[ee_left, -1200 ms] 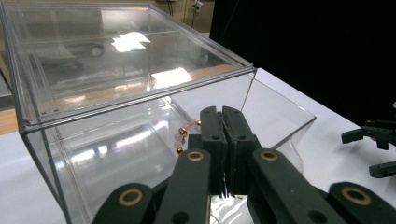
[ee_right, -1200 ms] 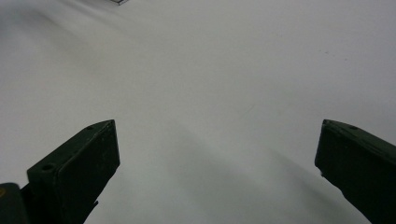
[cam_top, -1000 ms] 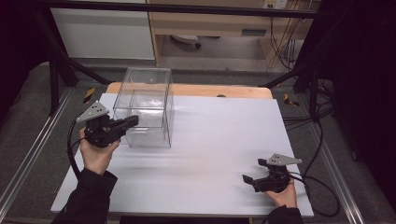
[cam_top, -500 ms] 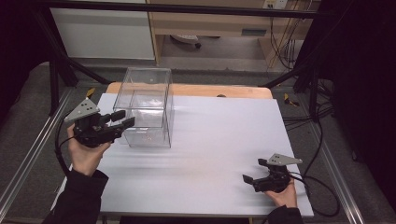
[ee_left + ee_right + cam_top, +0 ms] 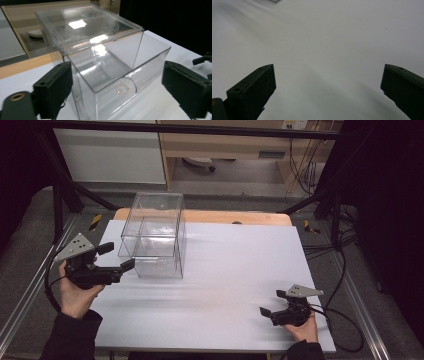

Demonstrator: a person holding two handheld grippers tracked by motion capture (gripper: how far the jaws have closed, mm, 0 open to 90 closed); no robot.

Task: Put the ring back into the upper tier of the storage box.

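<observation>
Cables (image 5: 345, 270) trail over the grey floor to the right of the worktop (image 5: 235, 285), and black frame bars cross the far side in front of a wooden shelf unit. White sheet covers most of the worktop, with a strip of bare wood left along its far edge. Nothing lies between either pair of tongs and the box.

Clear plastic box (image 5: 155, 237) stands on the left far part of the sheet. It is see-through on all sides, with a flat lid on top that catches bright reflections. A lower clear tray sticks out of its near side like a drawer pulled partway; its front wall has a half-round notch, and a small pinkish ring-like mark (image 5: 123, 88) shows there. The box's long axis runs from near to far, drawer end toward the person.

Left tongs (image 5: 116, 257) are spread wide, just beside the box's near left corner, not touching. Right tongs (image 5: 272, 306) gape open too, low over bare sheet at the near right, well apart from the box.
</observation>
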